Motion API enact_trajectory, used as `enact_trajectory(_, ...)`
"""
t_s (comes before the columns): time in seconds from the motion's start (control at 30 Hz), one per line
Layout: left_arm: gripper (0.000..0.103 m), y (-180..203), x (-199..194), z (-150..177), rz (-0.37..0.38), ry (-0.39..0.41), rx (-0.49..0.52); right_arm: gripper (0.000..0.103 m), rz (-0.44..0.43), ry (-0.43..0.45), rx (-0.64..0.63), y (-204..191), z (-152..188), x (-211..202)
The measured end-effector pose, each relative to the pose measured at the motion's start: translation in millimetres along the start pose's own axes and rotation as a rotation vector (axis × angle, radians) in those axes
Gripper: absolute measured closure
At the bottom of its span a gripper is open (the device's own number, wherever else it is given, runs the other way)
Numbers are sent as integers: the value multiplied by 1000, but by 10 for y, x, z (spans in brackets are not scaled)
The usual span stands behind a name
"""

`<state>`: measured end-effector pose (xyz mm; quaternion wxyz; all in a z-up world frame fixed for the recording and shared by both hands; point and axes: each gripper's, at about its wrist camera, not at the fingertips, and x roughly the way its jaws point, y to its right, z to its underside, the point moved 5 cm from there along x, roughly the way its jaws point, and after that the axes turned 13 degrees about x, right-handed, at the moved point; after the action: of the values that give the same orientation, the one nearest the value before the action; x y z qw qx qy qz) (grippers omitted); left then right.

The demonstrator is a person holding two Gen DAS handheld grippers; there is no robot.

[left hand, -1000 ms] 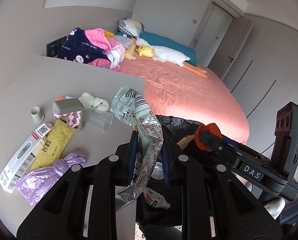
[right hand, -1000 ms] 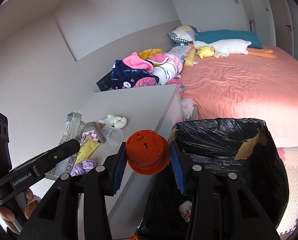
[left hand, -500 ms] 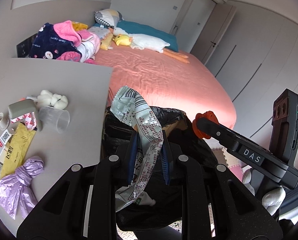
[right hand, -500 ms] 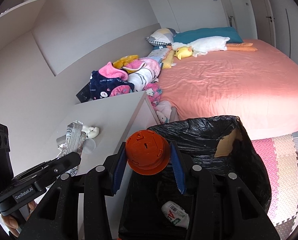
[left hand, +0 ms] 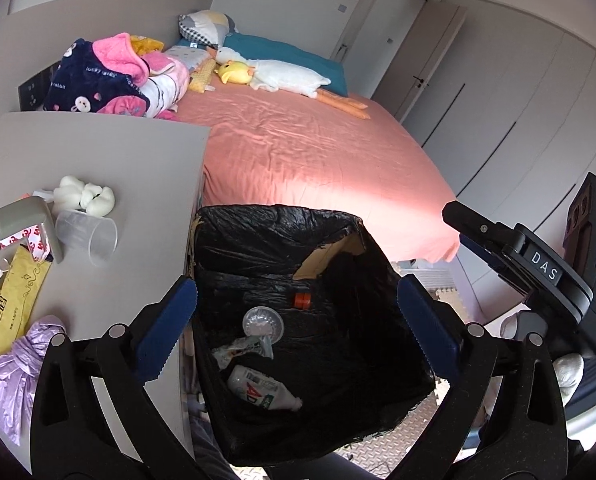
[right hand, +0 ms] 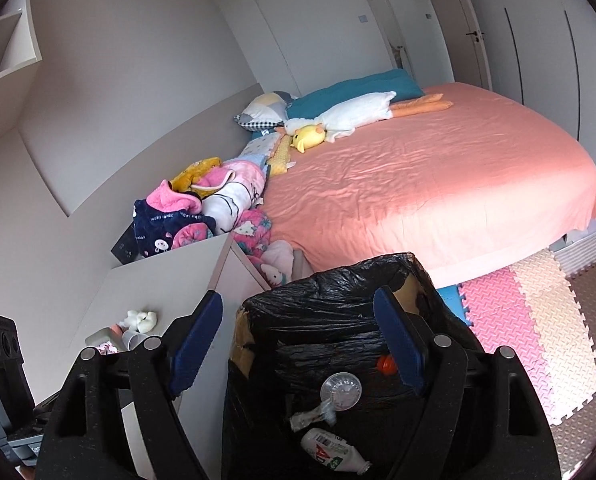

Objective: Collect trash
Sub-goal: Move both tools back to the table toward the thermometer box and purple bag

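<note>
Both my claws, left claw [left hand: 295,322] and right claw [right hand: 298,338], are opening empty over the black-lined cardboard bin [left hand: 257,232]. Risk: clipping its rim [right hand: 338,276] while swinging toward the grey surface [left hand: 117,152].

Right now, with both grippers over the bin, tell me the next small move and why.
Probably swing the left gripper back to the table for the purple bag. Both grippers' jaws are opening with nothing between them; the right gripper hangs over the black-lined bin, where the wrapper and orange cap already lie.
</note>
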<state>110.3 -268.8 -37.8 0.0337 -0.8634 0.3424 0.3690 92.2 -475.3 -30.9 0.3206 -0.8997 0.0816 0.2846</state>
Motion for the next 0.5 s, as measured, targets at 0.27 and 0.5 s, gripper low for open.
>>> enact_trajectory(0.27,7,-134,-109,89,-41,-1,-5,25,-26,-38,-58,-267,171,94)
enact_trajectory(0.5,7,-361,-277,184,-92,5,-25,25,-51,-79,-96,-500,358,174)
